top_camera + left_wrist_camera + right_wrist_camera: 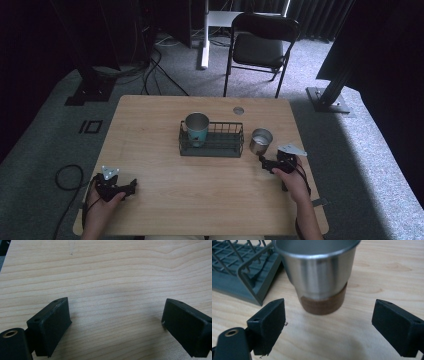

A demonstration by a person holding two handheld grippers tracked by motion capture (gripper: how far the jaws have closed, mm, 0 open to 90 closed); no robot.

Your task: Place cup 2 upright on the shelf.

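The steel cup [318, 275] with the brown band is standing upright on the counter [150, 210], just beside the wire rack [211, 140]. The right gripper [329, 325] is hovering close before it, fingers spread wide. The left gripper [116, 327] is resting well apart, its 2 fingers gaping over bare wood.

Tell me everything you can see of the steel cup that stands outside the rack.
The steel cup is a tapered tumbler of shiny metal, wider at the rim, with a brown band around its base. It stands upright on the wooden table, just right of the wire rack; whether they touch is unclear. Its inside looks empty in the high view. The right gripper faces it with jaws open, not touching it.
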